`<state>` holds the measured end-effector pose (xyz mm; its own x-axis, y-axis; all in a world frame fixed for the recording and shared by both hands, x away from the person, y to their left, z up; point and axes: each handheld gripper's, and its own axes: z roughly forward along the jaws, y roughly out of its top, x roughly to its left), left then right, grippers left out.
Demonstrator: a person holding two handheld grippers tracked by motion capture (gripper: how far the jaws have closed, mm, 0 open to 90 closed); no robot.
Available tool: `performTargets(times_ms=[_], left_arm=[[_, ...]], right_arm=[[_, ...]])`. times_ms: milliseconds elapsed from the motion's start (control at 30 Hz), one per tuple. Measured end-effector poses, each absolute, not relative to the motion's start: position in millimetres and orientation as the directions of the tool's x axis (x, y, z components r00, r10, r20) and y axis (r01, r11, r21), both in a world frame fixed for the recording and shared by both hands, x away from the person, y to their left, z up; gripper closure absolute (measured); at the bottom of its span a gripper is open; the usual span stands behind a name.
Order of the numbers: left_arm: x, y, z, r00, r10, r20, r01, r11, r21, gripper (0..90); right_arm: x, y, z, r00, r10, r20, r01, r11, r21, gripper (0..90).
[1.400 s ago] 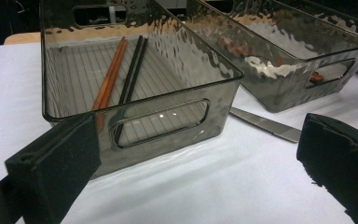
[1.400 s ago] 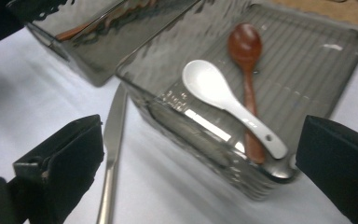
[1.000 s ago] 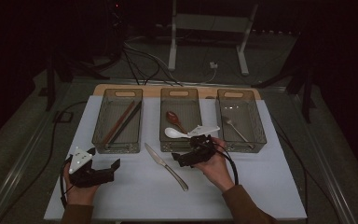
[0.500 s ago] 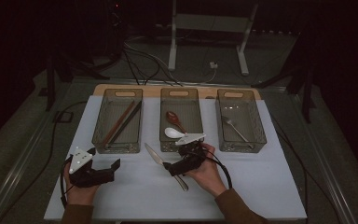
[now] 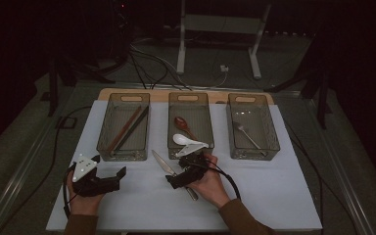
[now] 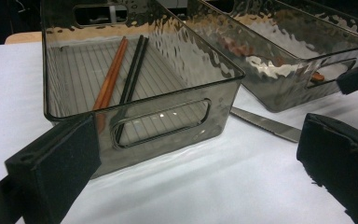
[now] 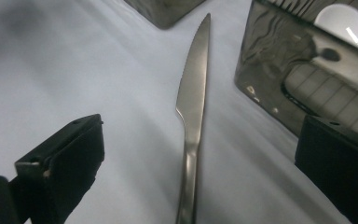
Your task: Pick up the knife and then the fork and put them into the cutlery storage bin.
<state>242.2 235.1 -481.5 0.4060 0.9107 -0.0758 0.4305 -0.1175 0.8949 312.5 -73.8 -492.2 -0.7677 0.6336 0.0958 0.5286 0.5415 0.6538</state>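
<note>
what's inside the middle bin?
The middle bin holds a brown spoon and a white spoon. The right gripper and its grey plate cover the bin's near edge, so anything there is hidden.

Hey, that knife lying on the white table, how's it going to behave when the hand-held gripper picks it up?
The knife looks like one stiff metal piece, so it likely won't bend. Its polished surface may slip between the pads. Lying flat on the table, it probably won't roll, though its thin profile could make it awkward to lift.
</note>
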Motion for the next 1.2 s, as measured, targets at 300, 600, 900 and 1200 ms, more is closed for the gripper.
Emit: performTargets(times_ms=[300, 600, 900, 1200], left_arm=[[242, 236, -482, 0.403, 0.912, -0.077, 0.431, -0.115, 0.895, 0.6], [242, 236, -482, 0.402, 0.912, -0.079, 0.431, -0.113, 0.895, 0.6], [242, 235, -481, 0.404, 0.912, -0.076, 0.431, -0.116, 0.895, 0.6], [242, 236, -481, 0.403, 0.912, -0.076, 0.431, -0.116, 0.895, 0.6]], right_arm=[[317, -66, -506, -0.764, 0.640, 0.082, 0.545, 0.572, 0.613, 7.3], [317, -63, -513, -0.768, 0.637, 0.065, 0.551, 0.605, 0.575, 50.5], [310, -60, -510, -0.817, 0.576, -0.020, 0.475, 0.693, 0.543, 78.9], [306, -66, -507, -0.846, 0.532, -0.036, 0.444, 0.740, 0.505, 80.3]])
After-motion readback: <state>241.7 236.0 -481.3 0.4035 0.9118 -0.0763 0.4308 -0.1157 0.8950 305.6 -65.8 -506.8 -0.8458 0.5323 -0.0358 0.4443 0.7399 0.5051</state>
